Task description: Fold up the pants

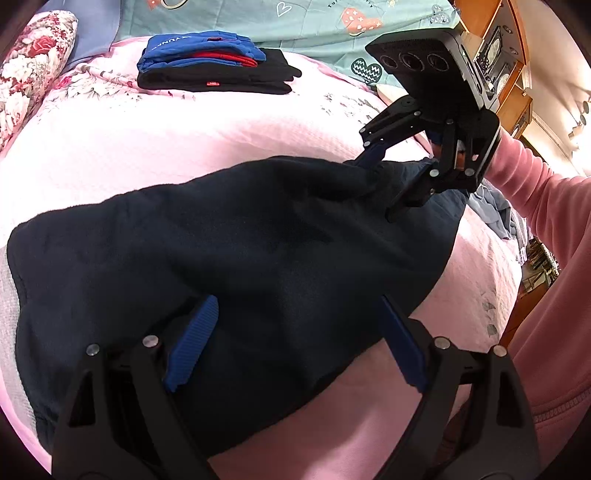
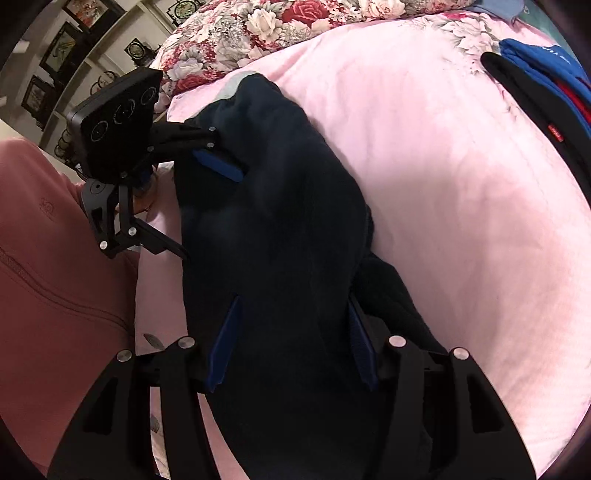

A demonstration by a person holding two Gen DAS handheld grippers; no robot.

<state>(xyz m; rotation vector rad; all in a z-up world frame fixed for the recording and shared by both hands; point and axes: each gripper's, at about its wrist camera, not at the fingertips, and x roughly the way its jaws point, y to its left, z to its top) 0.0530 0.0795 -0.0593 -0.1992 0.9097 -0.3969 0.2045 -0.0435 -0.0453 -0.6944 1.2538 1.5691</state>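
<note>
Dark navy pants (image 1: 221,229) (image 2: 295,221) lie in a folded, bunched strip on the pink bedsheet (image 1: 184,133) (image 2: 443,184). My left gripper (image 1: 295,299) (image 2: 212,216) stands wide open at one end, one finger resting on the cloth and the other at its edge. At the other end my right gripper (image 2: 294,299) (image 1: 376,192) is partly open and points steeply down. A ridge of the pants runs between its blue pads (image 2: 225,343), and the cloth also spreads out past both of them. A light grey band (image 2: 236,83) shows at the far end of the pants.
A stack of folded clothes (image 1: 214,70) (image 2: 535,81), blue and red on black, sits farther back on the bed. A floral pillow (image 1: 33,62) (image 2: 277,22) and a teal quilt (image 1: 295,22) lie beyond. A person's pink sleeve (image 1: 546,229) (image 2: 44,258) is beside the bed edge; wooden shelves (image 1: 509,44) stand behind.
</note>
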